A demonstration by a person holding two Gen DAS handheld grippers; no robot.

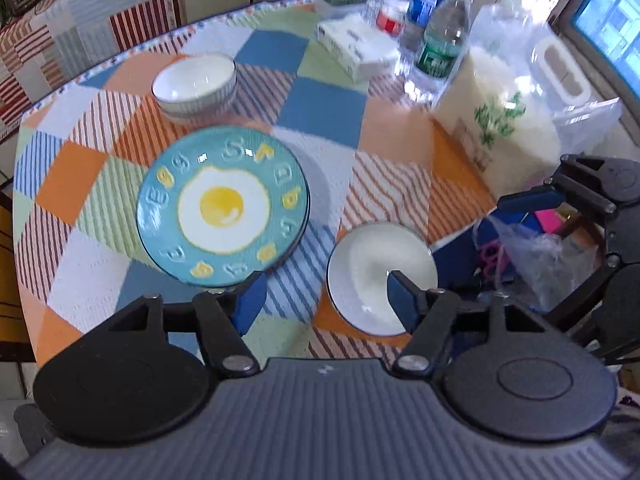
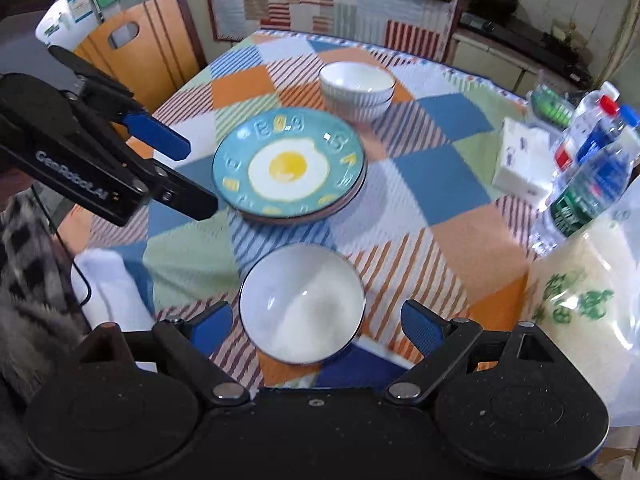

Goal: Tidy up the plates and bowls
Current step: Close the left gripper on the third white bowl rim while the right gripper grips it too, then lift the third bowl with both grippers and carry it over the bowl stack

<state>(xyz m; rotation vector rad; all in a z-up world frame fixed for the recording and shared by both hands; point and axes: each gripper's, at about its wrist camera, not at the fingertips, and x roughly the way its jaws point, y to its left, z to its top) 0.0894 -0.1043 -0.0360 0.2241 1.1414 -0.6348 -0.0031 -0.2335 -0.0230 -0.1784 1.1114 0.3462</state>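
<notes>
On the patchwork tablecloth (image 2: 440,168), the teal plate (image 2: 289,166) with a fried egg painted in its middle serves as the landmark. It sits on top of at least one more plate, whose darker rim shows under its near edge in the right wrist view. Beyond the plate, toward the far edge of the table, stand the stacked bowls (image 2: 357,90), white inside and ribbed outside, one nested in the other. On the near side of the plate, close to the table's front edge, a single white bowl (image 2: 302,304) with a dark rim stands alone, apart from the plate.

The right gripper (image 2: 317,326) hangs over that lone bowl with its blue fingers (image 2: 422,326) spread wide on either side of it, not pressing on it. The left gripper (image 1: 326,300) is above the cloth between the plate and the lone bowl; its fingers are released and grasp nothing, the left one in front of the plate's near rim, the right one in front of the bowl.

To the right of the plate stand several water bottles (image 2: 592,160), a white tissue pack (image 2: 520,158) and a clear bag of rice (image 1: 504,120). Left of the plate, past the table edge, is a wooden chair (image 2: 140,52).
</notes>
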